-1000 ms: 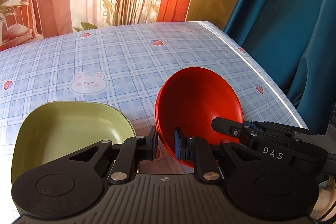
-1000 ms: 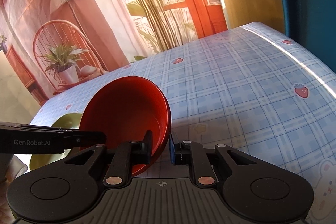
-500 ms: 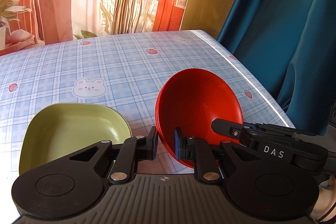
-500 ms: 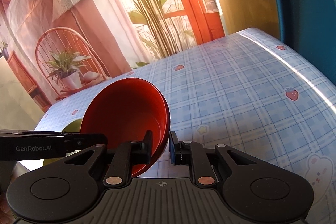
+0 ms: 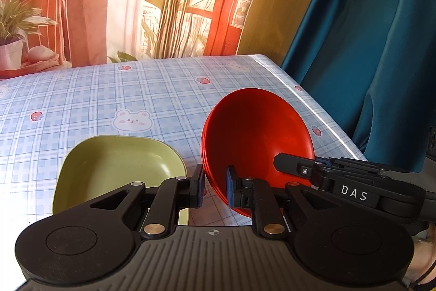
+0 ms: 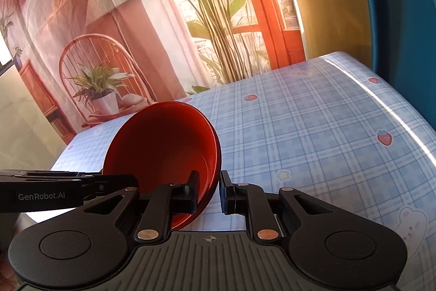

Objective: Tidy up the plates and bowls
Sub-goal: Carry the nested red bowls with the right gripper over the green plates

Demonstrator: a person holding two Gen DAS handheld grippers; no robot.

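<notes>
A red bowl (image 5: 256, 135), with ridged rims as of a nested stack, hangs tilted above the table, held from two sides. My left gripper (image 5: 214, 184) is shut on its near left rim. My right gripper (image 6: 208, 191) is shut on the opposite rim of the same red bowl (image 6: 163, 143). The right gripper's black finger marked DAS (image 5: 351, 191) reaches in from the right in the left wrist view. The left gripper's finger (image 6: 54, 192) enters from the left in the right wrist view. A green square plate (image 5: 117, 168) lies on the table left of the bowl.
The table (image 5: 109, 100) wears a blue checked cloth with bears and strawberries. Its right edge (image 5: 321, 113) runs along a teal curtain (image 5: 368, 45). A printed backdrop with a chair and plants (image 6: 103, 89) hangs behind the far edge.
Both grippers have risen with the red bowl between them, and the table has dropped lower in both views. The green plate has stayed on the table.
</notes>
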